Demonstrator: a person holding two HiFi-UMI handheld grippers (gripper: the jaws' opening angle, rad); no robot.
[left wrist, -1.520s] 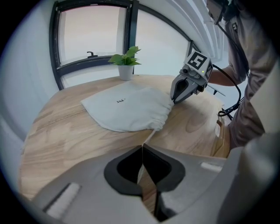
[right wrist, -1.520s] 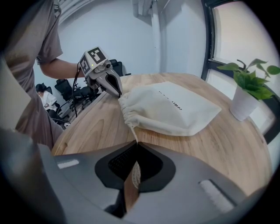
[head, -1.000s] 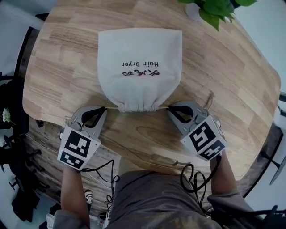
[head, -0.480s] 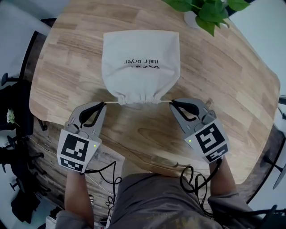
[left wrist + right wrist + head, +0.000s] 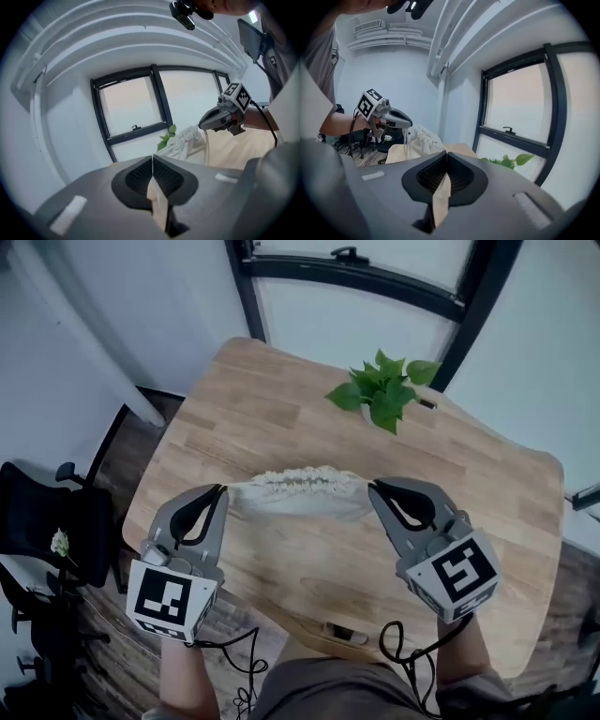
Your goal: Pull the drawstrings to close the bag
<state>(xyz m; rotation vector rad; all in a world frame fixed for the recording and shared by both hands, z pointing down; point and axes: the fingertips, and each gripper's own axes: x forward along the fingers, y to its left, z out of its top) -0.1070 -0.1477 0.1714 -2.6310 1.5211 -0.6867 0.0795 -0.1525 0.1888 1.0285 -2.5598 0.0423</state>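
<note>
The cream cloth bag [image 5: 298,493] hangs above the wooden table [image 5: 272,409] with its gathered mouth uppermost, strung between my two grippers. My left gripper [image 5: 222,491] is shut on the left drawstring, a beige strip [image 5: 158,204] pinched between its dark pads [image 5: 140,177]. My right gripper [image 5: 373,487] is shut on the right drawstring [image 5: 440,197]. From the left gripper [image 5: 153,159] I see the puckered bag [image 5: 186,138] and the right gripper [image 5: 222,118] beyond it. From the right gripper [image 5: 446,154] I see the bag [image 5: 423,138] and the left gripper [image 5: 390,118].
A potted green plant [image 5: 382,390] stands at the table's far side, just beyond the bag. A dark-framed window [image 5: 366,282] is behind the table. A black chair [image 5: 52,521] stands on the floor at the left.
Both grippers rose and tilted up, lifting the bag off the table by its drawstrings. The bag, flat on the table before, now hangs with its puckered mouth on top. The head view swung upward.
</note>
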